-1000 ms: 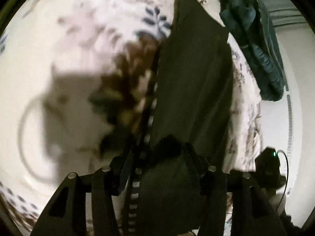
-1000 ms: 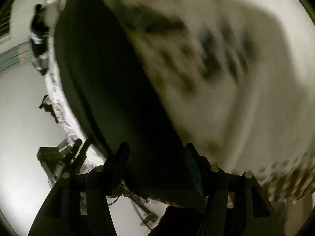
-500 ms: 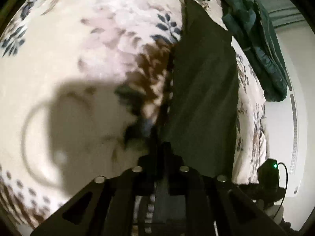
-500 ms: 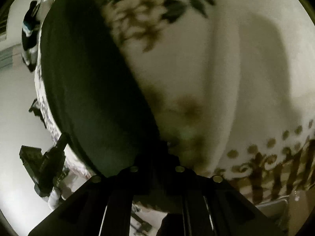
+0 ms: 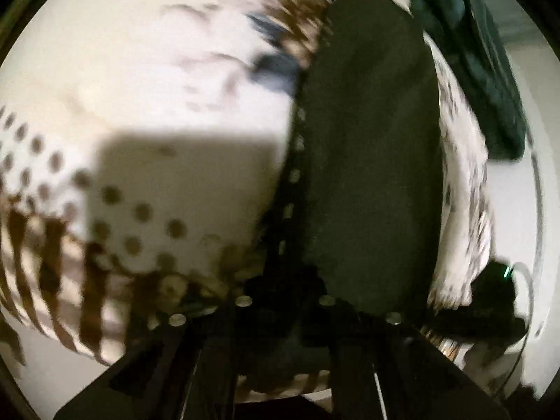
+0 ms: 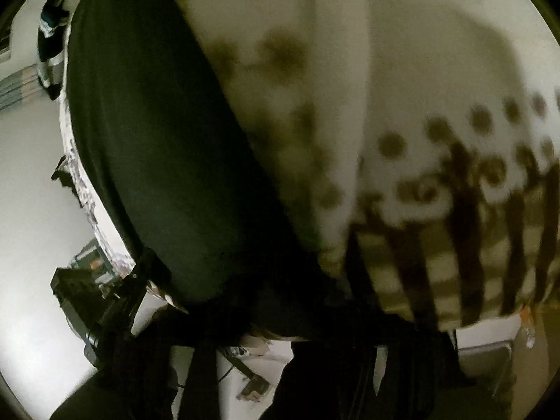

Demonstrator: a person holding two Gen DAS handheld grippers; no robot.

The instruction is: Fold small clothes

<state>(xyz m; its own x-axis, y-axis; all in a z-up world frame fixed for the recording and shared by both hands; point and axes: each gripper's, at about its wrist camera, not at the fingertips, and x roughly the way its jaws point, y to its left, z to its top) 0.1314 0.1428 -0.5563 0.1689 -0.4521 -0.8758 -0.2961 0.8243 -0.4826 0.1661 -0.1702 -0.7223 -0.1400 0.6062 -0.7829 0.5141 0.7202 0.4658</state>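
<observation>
A dark garment (image 5: 371,161) is seen stretched out lengthwise on a pale bedspread (image 5: 147,80) printed with leaves, dots and brown stripes. In the left wrist view, the near end of the garment is clamped between the fingers of the left gripper (image 5: 285,290), which are drawn close together on the cloth. A strip of light dashes is seen running along the garment's left edge. A pile of dark blue-green clothes (image 5: 490,70) is seen at the far right end of the bed, apart from the garment. A black device with a green light (image 5: 497,280) is visible low at the right, beside the bed's edge.

In the right wrist view, the garment (image 6: 150,133) is seen as a long dark band at the left side of the bedspread (image 6: 402,70). The right gripper (image 6: 266,315) is lost in shadow at the garment's near end, and whether it is clenched or released cannot be told. Both views are blurred.
</observation>
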